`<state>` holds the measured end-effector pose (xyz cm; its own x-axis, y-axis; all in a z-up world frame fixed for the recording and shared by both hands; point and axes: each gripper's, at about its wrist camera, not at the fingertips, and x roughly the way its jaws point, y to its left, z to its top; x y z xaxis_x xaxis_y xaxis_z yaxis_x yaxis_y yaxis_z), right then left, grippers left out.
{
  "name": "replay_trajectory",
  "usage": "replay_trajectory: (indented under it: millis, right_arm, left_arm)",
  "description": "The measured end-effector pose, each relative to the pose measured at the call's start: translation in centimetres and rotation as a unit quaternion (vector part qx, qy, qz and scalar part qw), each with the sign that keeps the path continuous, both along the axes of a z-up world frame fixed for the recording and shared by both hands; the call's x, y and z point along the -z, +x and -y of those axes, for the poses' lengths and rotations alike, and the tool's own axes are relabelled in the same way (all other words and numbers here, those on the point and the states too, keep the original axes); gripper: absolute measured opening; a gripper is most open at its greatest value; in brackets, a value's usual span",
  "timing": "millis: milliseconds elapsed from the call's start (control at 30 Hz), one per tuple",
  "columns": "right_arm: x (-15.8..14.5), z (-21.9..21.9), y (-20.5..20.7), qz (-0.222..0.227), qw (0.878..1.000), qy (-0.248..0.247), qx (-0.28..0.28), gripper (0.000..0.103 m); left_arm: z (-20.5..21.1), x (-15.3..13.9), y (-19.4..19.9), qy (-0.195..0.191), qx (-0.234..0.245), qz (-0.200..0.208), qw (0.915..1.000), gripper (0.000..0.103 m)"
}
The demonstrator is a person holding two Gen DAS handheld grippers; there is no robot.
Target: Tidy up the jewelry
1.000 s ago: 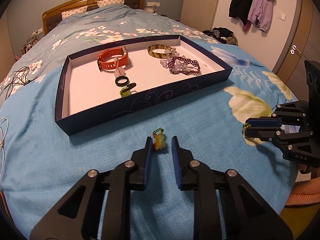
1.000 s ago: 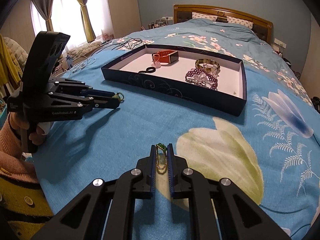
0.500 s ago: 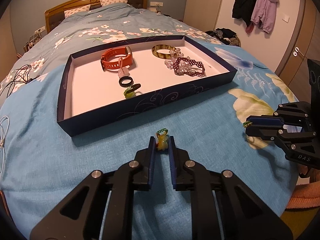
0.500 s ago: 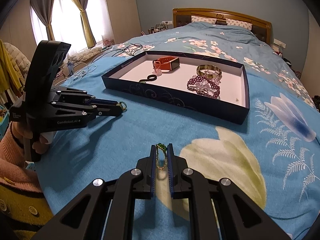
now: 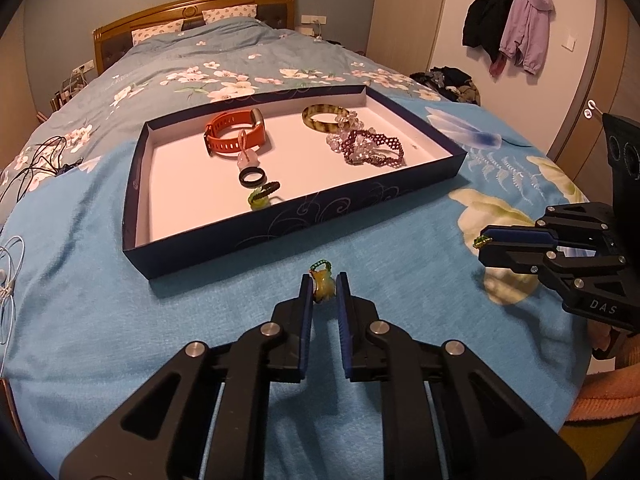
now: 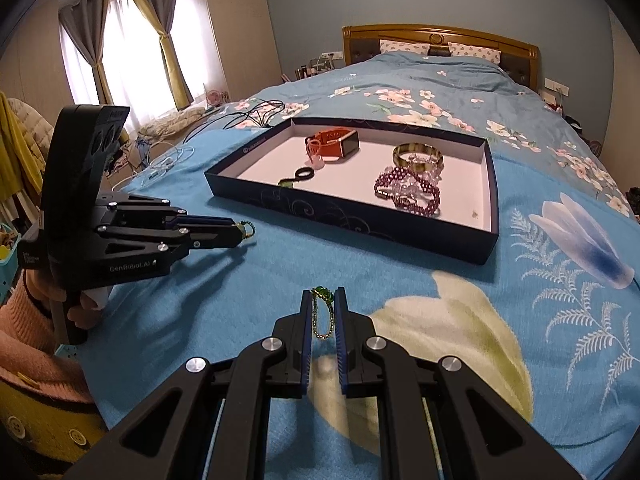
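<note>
My left gripper [image 5: 324,285] is shut on a yellow-green pendant [image 5: 322,287] with a green loop, held above the blue bedspread in front of the box. It also shows in the right wrist view [image 6: 243,230]. My right gripper [image 6: 323,300] is shut on a green-beaded gold chain [image 6: 322,316]; it also shows in the left wrist view [image 5: 482,240]. The dark blue jewelry box [image 5: 348,206] holds an orange watch [image 5: 236,136], a black ring [image 5: 252,178], a green charm [image 5: 260,197], a striped bangle [image 5: 324,117] and a purple beaded bracelet [image 5: 372,148].
The box [image 6: 360,224] lies mid-bed on a floral blue cover. Cables [image 5: 36,160] lie at the bed's left edge. The wooden headboard [image 5: 192,16] is far behind. Coats [image 5: 508,20] hang on the right wall.
My left gripper has closed on the pendant and lifted it off the bedspread. Both grippers have risen, with the right one still holding its chain.
</note>
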<state>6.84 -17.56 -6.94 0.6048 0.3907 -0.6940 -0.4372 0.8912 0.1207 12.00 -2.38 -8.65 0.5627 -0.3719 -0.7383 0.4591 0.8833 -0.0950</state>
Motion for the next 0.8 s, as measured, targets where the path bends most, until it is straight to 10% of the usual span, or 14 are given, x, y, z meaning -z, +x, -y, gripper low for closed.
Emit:
replay_trajectory:
  millis: [800]
  right_arm:
    - [-1.6, -0.5, 1.6, 0.028, 0.999, 0.018, 0.007, 0.009]
  left_arm:
    - [-0.4, -2.9, -1.1, -0.025, -0.004, 0.039, 0.9989, 0.012]
